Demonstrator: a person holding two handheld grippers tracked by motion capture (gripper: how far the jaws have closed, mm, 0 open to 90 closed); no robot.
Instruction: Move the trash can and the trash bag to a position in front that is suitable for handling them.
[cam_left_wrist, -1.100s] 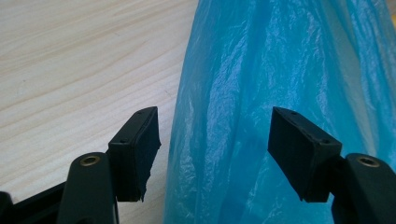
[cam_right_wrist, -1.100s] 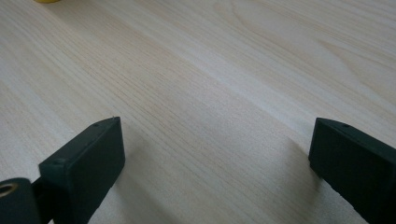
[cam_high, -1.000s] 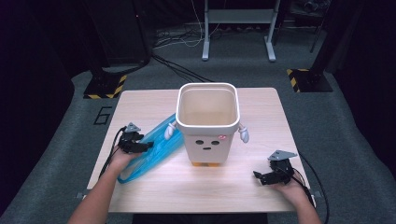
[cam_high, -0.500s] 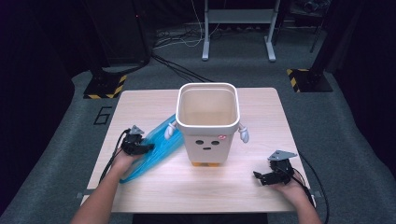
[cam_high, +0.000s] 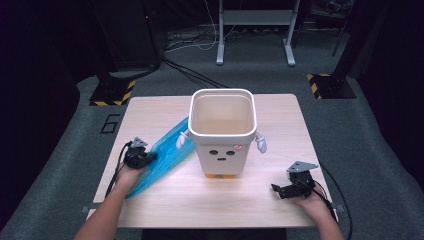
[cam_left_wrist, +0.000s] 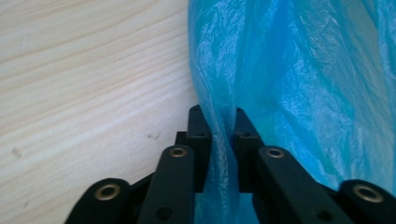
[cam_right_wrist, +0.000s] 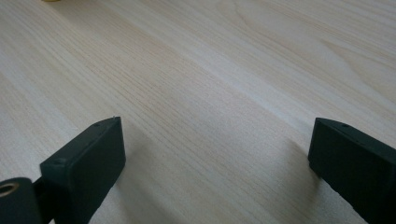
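A blue plastic bag (cam_high: 161, 156) lies flat on the wooden surface (cam_high: 165, 200), just left of a white bin (cam_high: 223, 131) with a cartoon face. The left tongs (cam_left_wrist: 219, 119) have just been closing and now pinch a fold of the bag's edge. The right tongs (cam_right_wrist: 215, 154) rest wide open on bare wood, well apart from the bin.

bag (cam_high: 162, 155) left of bin (cam_high: 223, 131) | both on table (cam_high: 280, 107)

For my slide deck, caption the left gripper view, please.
Left tongs pinch a fold of blue plastic bag on the wooden table.
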